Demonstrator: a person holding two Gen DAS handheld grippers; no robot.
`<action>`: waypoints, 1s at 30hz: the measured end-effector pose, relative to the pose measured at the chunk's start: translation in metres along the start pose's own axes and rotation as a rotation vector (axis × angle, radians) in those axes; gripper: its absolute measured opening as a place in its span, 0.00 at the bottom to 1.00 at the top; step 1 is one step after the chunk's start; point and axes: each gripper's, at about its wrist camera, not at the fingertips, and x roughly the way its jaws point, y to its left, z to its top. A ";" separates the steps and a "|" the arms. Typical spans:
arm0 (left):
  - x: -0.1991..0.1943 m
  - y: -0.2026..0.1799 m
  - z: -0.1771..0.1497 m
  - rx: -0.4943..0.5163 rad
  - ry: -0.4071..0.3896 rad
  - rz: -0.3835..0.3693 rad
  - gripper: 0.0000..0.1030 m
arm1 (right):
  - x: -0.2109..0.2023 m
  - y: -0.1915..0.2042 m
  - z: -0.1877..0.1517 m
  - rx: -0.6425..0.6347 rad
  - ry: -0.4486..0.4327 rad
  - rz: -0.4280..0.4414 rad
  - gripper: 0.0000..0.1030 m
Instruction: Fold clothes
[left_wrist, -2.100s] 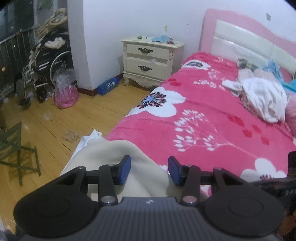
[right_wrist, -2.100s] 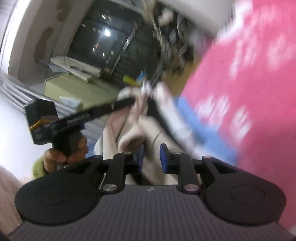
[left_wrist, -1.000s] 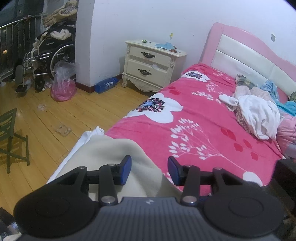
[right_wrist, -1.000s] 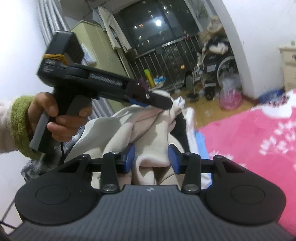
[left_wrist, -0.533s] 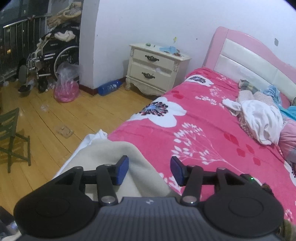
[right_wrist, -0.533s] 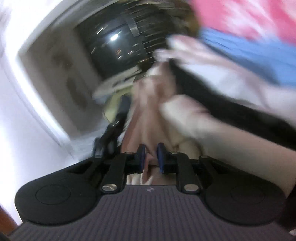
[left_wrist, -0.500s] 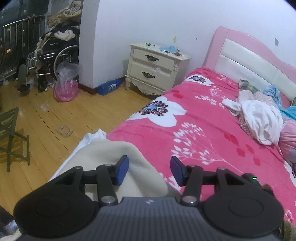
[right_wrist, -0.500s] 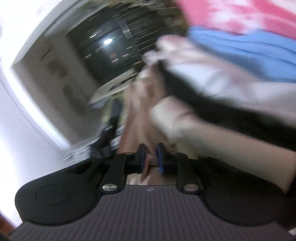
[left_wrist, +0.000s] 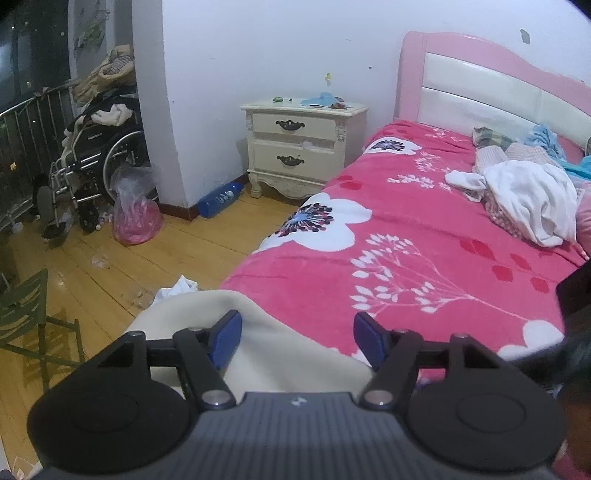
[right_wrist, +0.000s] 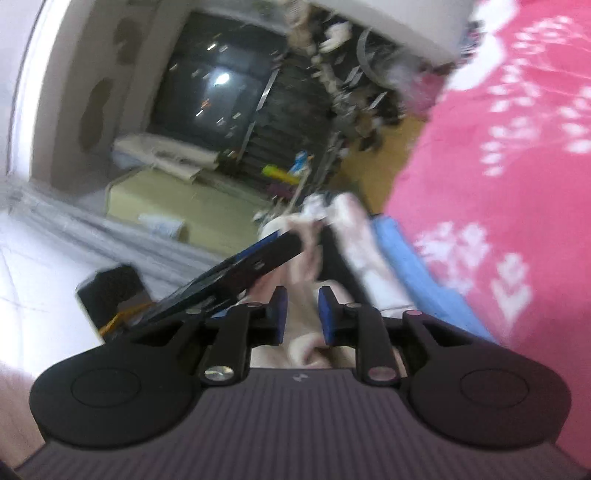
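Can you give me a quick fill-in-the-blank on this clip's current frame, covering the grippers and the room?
1. The left gripper has its jaws ____, with the cream garment lying below them.
2. The bed cover is mainly ____ with white flowers.
3. The bedside cabinet shows ____ drawers.
4. A blue ____ lies on the floor beside the cabinet.

Missing words: open; pink; two; bottle

Right wrist view is motion-blurred throughout. The cream garment (right_wrist: 303, 332) between the right gripper (right_wrist: 300, 314) fingers (right_wrist: 279, 308) appears pinched, but contact is indistinct. In the left view, the gripper body hides the garment's near part.
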 end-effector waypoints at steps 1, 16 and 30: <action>0.001 -0.001 0.000 0.003 0.001 0.003 0.68 | 0.009 -0.002 -0.002 -0.027 0.011 -0.045 0.18; 0.004 -0.007 0.001 0.009 -0.010 0.051 0.74 | 0.011 -0.032 0.004 -0.017 -0.110 -0.283 0.05; -0.089 0.033 0.013 -0.154 -0.191 0.076 0.72 | -0.022 0.078 -0.061 -0.521 0.004 -0.253 0.40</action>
